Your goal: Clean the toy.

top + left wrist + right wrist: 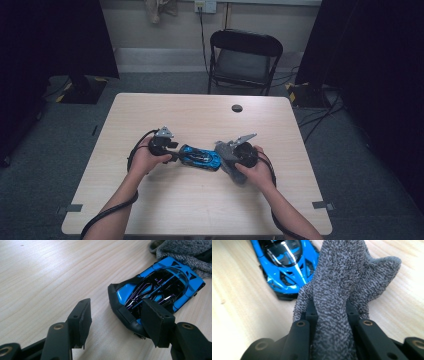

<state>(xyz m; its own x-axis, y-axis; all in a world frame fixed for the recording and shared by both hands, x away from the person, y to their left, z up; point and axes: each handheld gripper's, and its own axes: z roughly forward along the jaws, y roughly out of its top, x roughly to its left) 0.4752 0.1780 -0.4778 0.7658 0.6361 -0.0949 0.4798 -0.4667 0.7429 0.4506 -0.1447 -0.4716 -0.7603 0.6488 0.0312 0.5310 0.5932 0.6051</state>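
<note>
A: The blue toy car (200, 157) sits near the middle of the table (200, 115), between the two grippers. It's glossy blue with a dark canopy and black trim.

B: The left gripper (115, 315) stands half open at the car's left end, one pad over the black end, the other off to the side on bare wood, so it steadies the car rather than clamps it.

A: The right gripper (331, 312) is pinched on a grey cloth (342, 285) at the car's right end.

B: Wiping well probably means light strokes along the body while the left end is braced.
</note>
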